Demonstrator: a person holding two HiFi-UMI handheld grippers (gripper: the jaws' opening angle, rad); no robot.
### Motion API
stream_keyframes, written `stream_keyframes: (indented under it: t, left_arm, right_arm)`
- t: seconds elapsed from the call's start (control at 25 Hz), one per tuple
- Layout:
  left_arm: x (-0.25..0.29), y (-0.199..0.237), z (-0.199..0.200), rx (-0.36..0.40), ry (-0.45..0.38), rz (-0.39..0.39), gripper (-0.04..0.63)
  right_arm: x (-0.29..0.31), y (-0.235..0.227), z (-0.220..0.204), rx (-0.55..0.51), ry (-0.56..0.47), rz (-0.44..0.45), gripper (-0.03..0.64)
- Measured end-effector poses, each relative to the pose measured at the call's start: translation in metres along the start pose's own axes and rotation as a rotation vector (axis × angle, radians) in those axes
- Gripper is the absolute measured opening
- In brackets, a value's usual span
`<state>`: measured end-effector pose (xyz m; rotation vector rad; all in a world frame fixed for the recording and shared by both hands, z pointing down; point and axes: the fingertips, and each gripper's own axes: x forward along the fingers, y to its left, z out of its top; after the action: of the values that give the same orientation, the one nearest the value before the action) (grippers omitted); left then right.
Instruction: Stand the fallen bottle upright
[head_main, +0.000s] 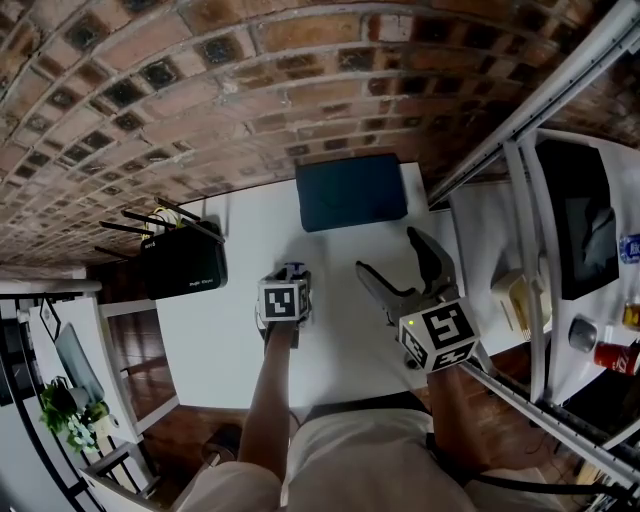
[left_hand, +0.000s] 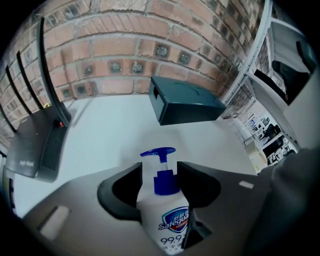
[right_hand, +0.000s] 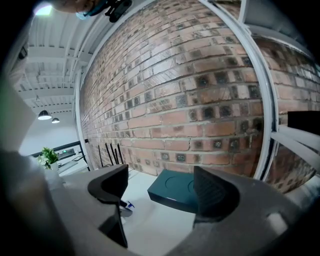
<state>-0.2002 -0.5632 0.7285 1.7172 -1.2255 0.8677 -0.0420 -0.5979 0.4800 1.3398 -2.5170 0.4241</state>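
Observation:
A white pump bottle with a blue pump head and a blue-and-white label appears to lie on the white table, pump towards the brick wall. My left gripper is shut on its shoulder, one dark jaw against each side. In the head view the left gripper points steeply down mid-table and hides the bottle. My right gripper hovers to its right, open and empty. In the right gripper view, the right gripper has wide-apart jaws, and the blue pump peeks out beside the left jaw.
A dark teal box rests at the back of the table against the brick wall. A black router with antennas sits at the left. A metal frame and a shelf with a monitor stand to the right.

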Motion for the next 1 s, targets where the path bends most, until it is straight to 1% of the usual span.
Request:
stream_keyframes:
  t: [0.04,0.16,0.24,0.32,0.4,0.52,0.6,0.64,0.68,0.84,1.0]
  left_arm:
    - [-0.006,0.000,-0.001,-0.003,-0.011,0.003,0.239]
    - [-0.026,0.002,0.004,0.009,-0.085,0.023,0.238]
    - [-0.043,0.003,0.013,0.030,-0.162,0.044,0.238]
    - [-0.060,-0.002,0.018,0.049,-0.238,0.043,0.236]
    - [-0.075,-0.009,0.016,0.065,-0.285,0.026,0.236]
    - [-0.092,-0.019,0.006,0.088,-0.335,0.010,0.235]
    - [-0.100,-0.020,-0.001,0.116,-0.383,0.027,0.231]
    - [-0.104,-0.021,-0.005,0.130,-0.409,0.039,0.215]
    - [-0.109,-0.021,-0.009,0.138,-0.432,0.047,0.160]
    - [-0.123,-0.027,-0.029,0.151,-0.491,0.045,0.160]
    - [-0.137,-0.037,-0.050,0.194,-0.550,0.037,0.160]
  right_arm:
    - [-0.001,0.002,0.000,-0.001,-0.001,-0.002,0.398]
    - [-0.005,0.008,0.001,-0.004,-0.005,-0.003,0.399]
    - [-0.007,0.015,0.003,-0.011,-0.011,0.003,0.399]
    - [-0.009,0.025,0.006,-0.021,-0.017,0.013,0.399]
    - [-0.012,0.036,0.009,-0.032,-0.025,0.023,0.399]
    - [-0.018,0.052,0.013,-0.050,-0.033,0.036,0.399]
    - [-0.023,0.063,0.014,-0.061,-0.039,0.045,0.399]
    - [-0.026,0.069,0.015,-0.068,-0.042,0.050,0.399]
    - [-0.029,0.076,0.015,-0.075,-0.045,0.056,0.399]
    - [-0.043,0.099,0.014,-0.098,-0.051,0.077,0.398]
    - [-0.057,0.121,0.012,-0.119,-0.057,0.096,0.399]
